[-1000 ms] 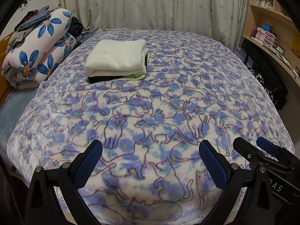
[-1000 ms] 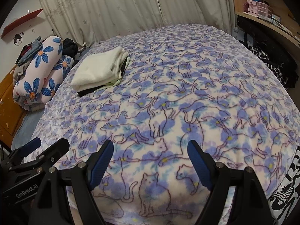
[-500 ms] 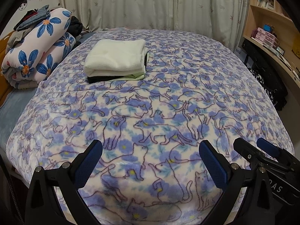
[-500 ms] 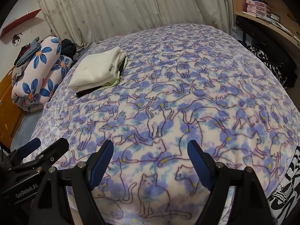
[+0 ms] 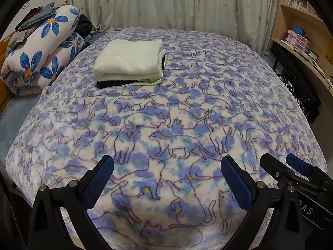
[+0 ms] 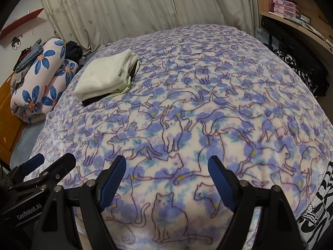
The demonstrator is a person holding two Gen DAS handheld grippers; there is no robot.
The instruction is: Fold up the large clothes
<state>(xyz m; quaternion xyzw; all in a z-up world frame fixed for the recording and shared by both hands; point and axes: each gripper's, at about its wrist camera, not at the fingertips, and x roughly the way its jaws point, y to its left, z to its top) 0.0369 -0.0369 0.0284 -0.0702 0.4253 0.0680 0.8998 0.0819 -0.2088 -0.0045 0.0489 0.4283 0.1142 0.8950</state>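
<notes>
A stack of folded clothes (image 5: 130, 61), cream on top with pale green and black layers beneath, lies on the far left part of the bed (image 5: 239, 108); the right wrist view shows the same stack (image 6: 108, 76). My left gripper (image 5: 167, 167) hovers open over the bed's near edge, nothing between its blue pads. My right gripper (image 6: 166, 167) is open too, with only the cat-print blanket (image 6: 208, 104) beneath it. Each gripper shows at the edge of the other's view: the right gripper (image 5: 291, 170) and the left gripper (image 6: 47, 166).
A rolled quilt with blue flowers (image 5: 41, 56), clothes piled on top, sits left of the bed. Curtains (image 5: 166, 4) hang behind. A wooden desk with shelves (image 5: 301, 48) and dark items runs along the right. A black-and-white patterned cloth (image 6: 316, 208) hangs at the near right.
</notes>
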